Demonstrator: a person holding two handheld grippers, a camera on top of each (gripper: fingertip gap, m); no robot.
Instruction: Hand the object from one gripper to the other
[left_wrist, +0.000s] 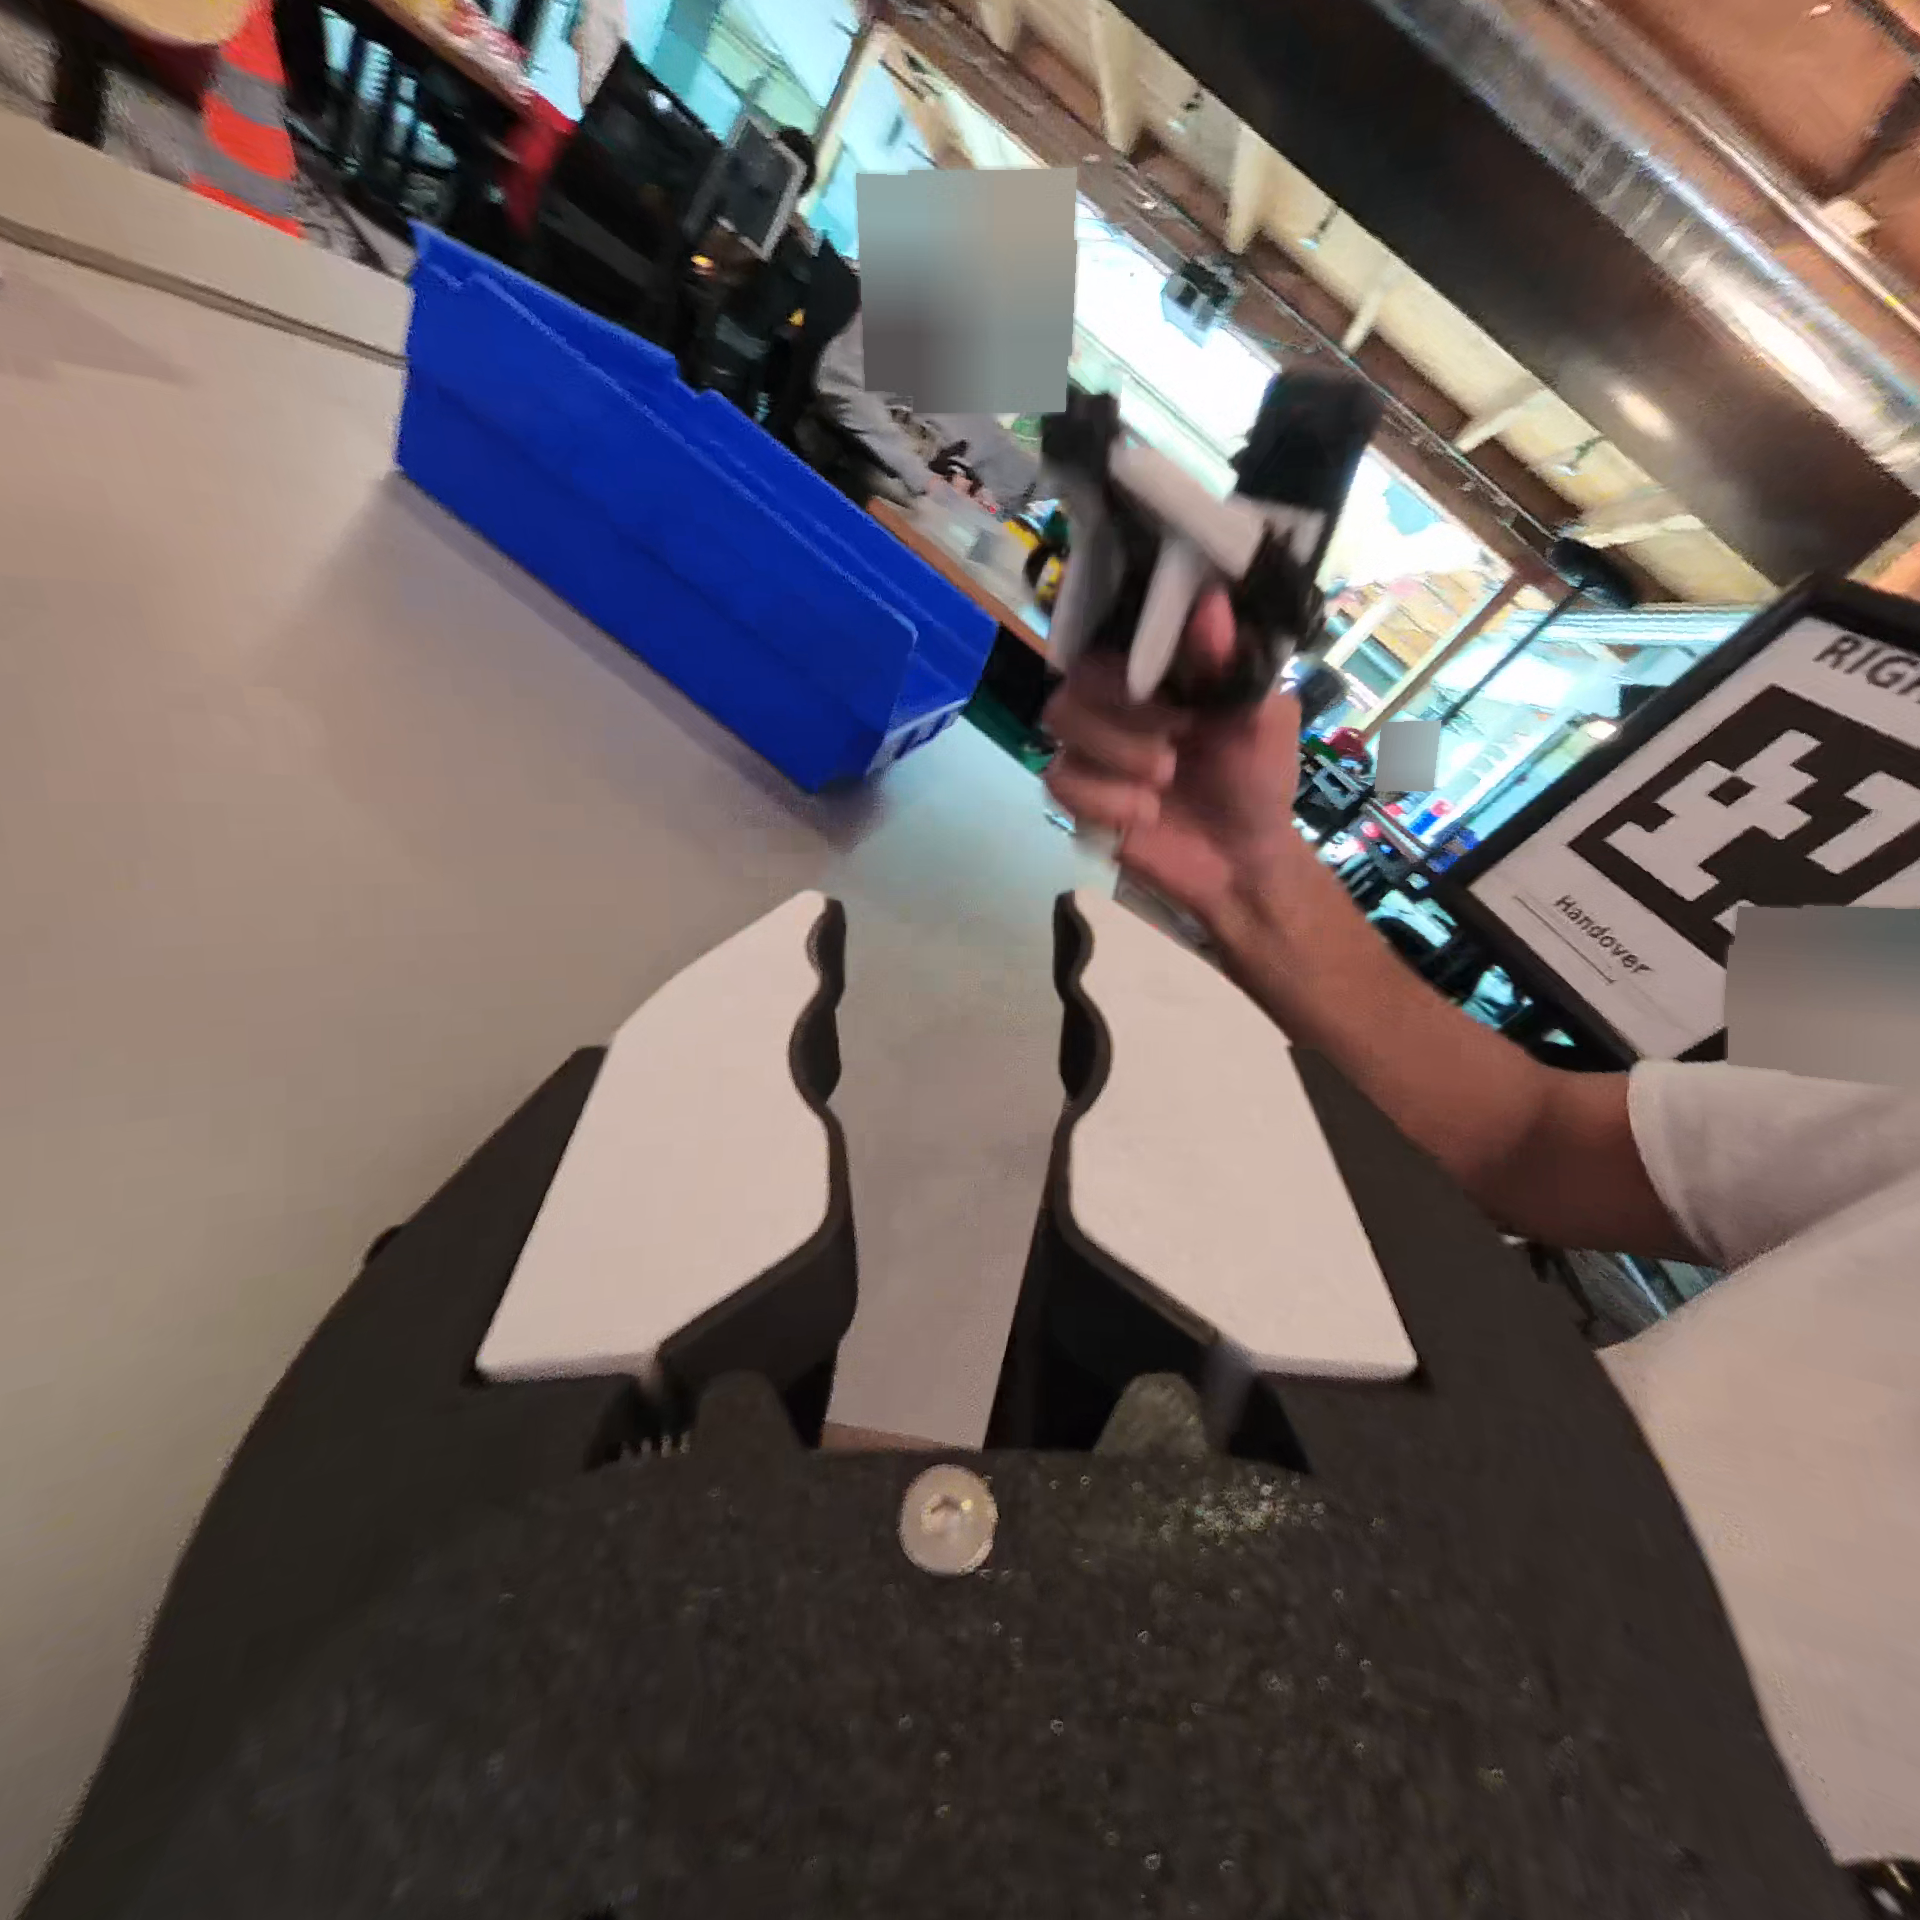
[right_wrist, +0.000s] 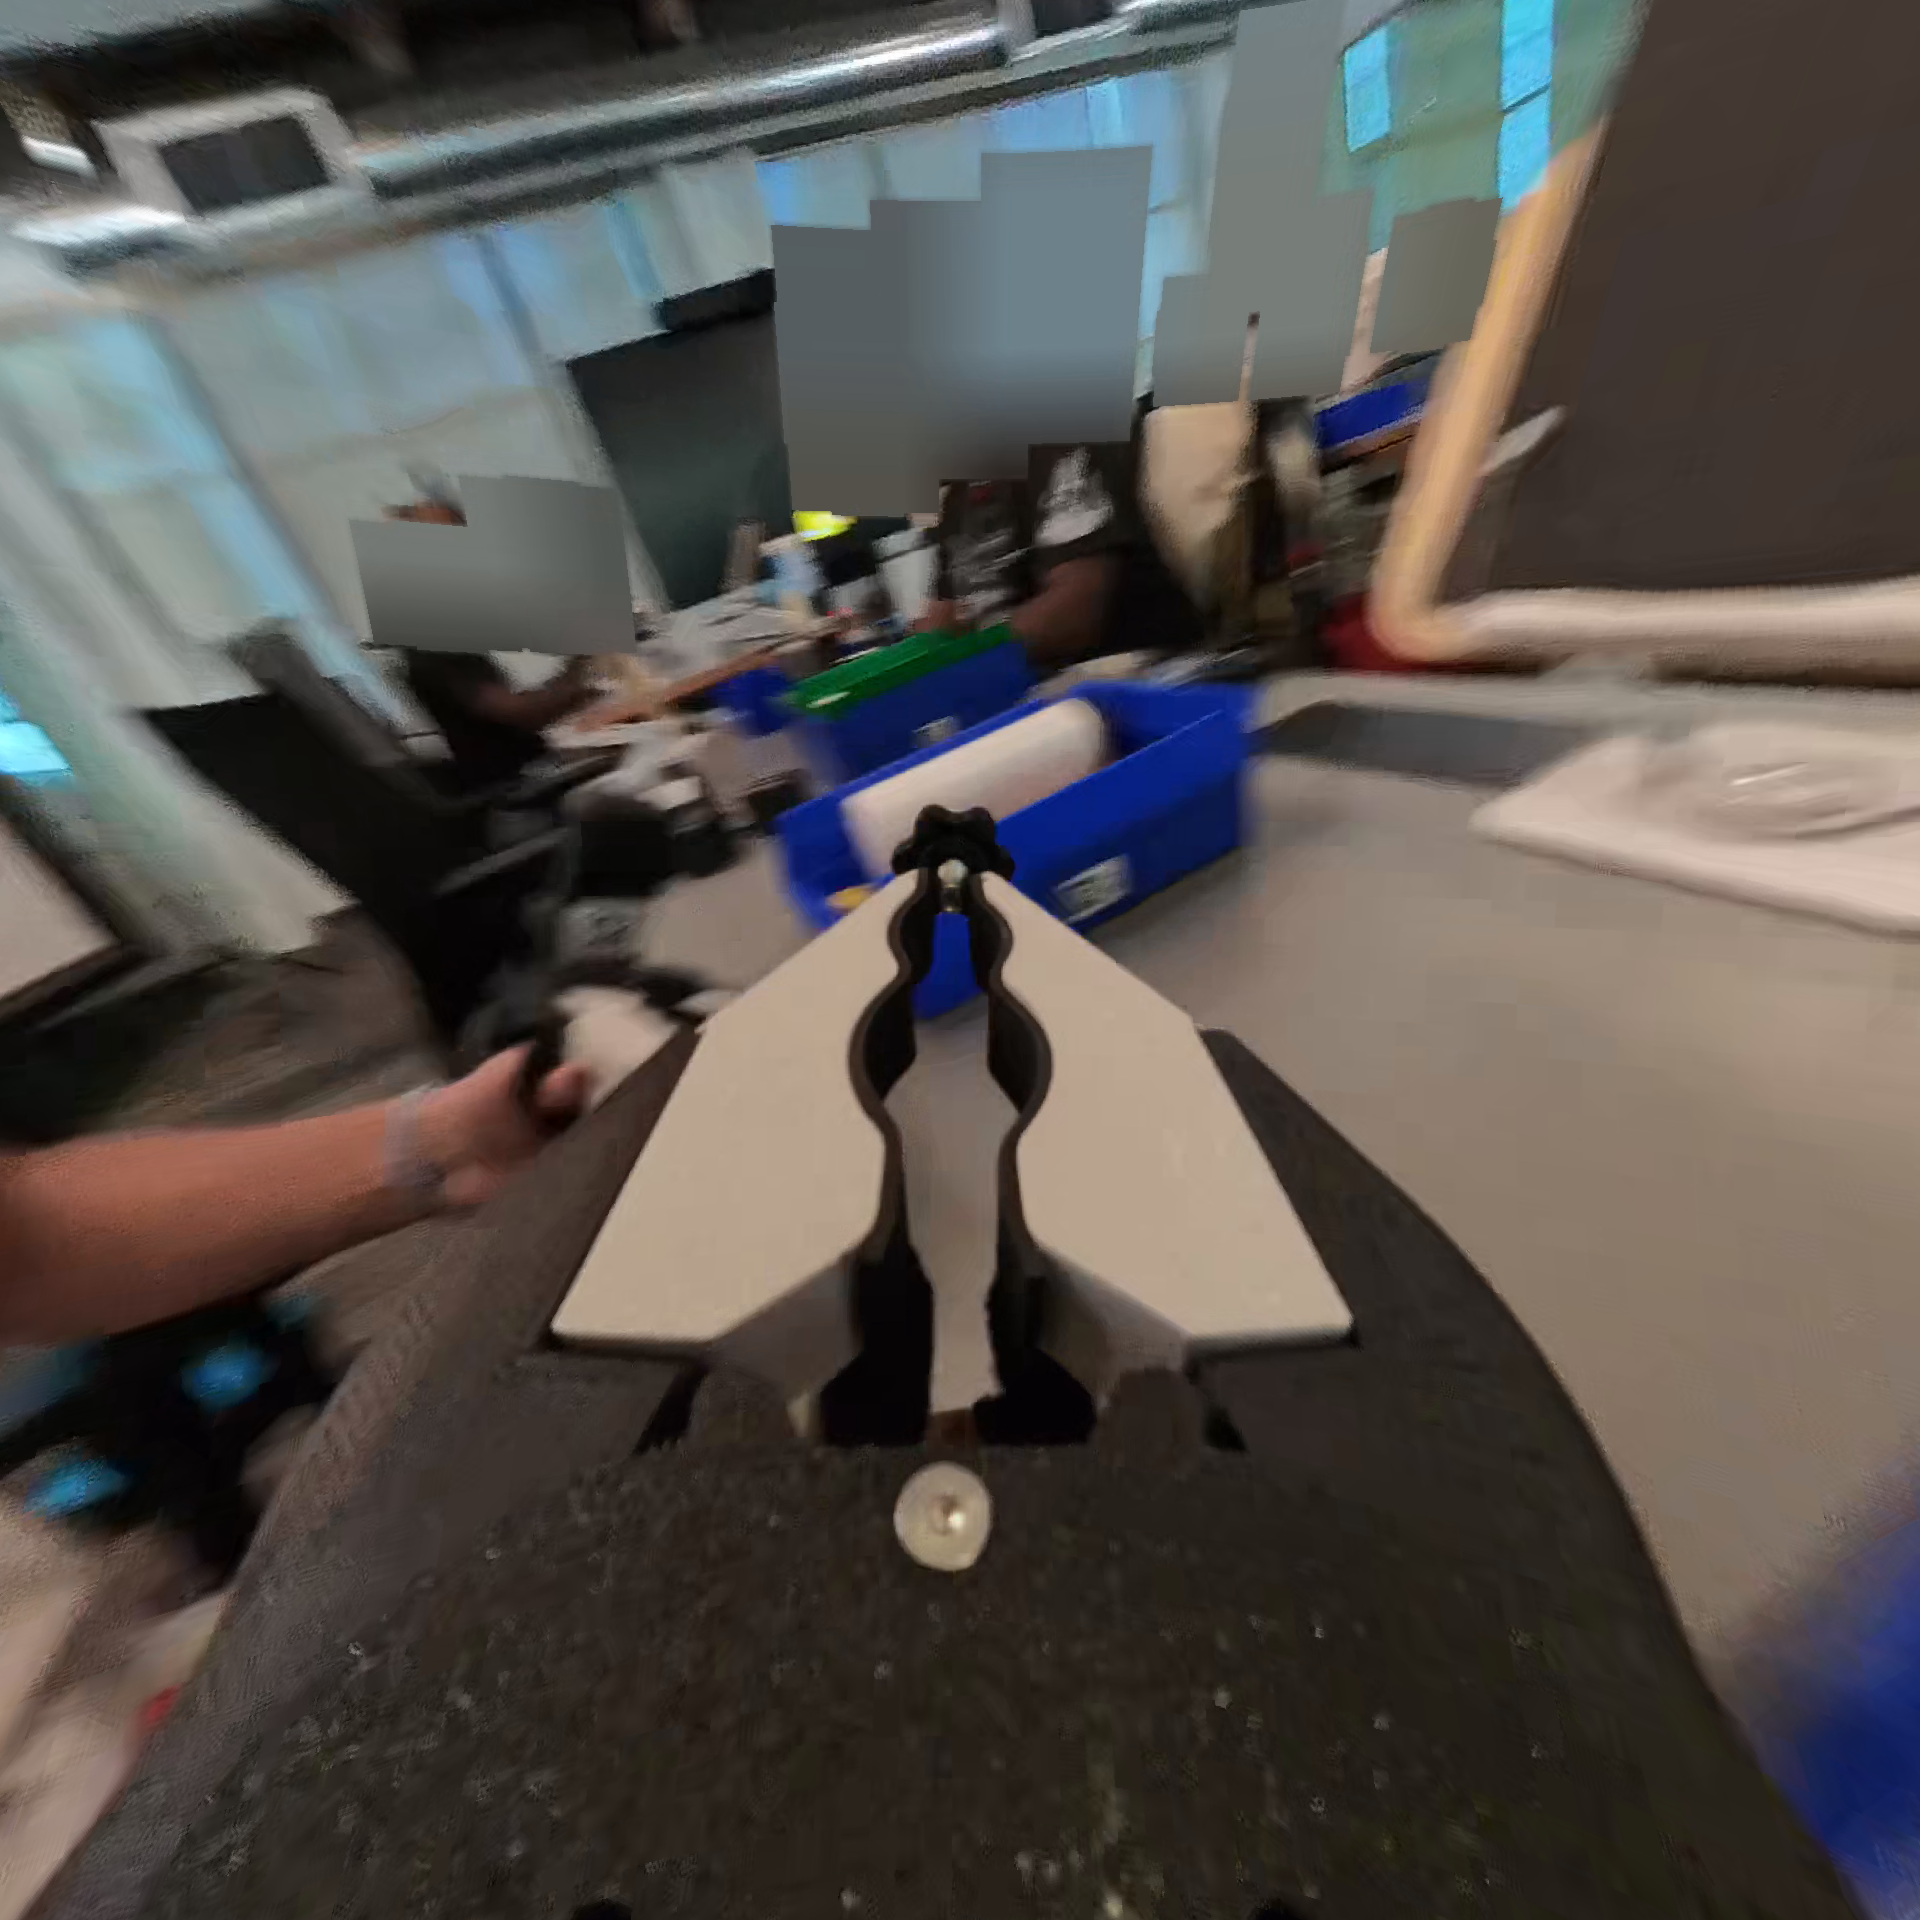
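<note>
On the grey bench (left_wrist: 260, 727), a blue bin (left_wrist: 665, 561) stands ahead and to the left of the left gripper (left_wrist: 948, 914). In the right wrist view the same kind of blue bin (right_wrist: 1153, 821) holds a white roll (right_wrist: 977, 769) and sits beyond the fingertips. A black-and-white marker board (left_wrist: 1704, 821) stands at the right edge of the bench. The left gripper is released: its fingers (left_wrist: 727, 1091) stand apart with bare bench visible between them, holding nothing. The right gripper (right_wrist: 951, 883) is clenched at the tips on the object, a small black knob (right_wrist: 951, 840) with a metal stud, raised above the bench. In the left wrist view a hand (left_wrist: 1164, 769) holds the right gripper aloft, blurred.
</note>
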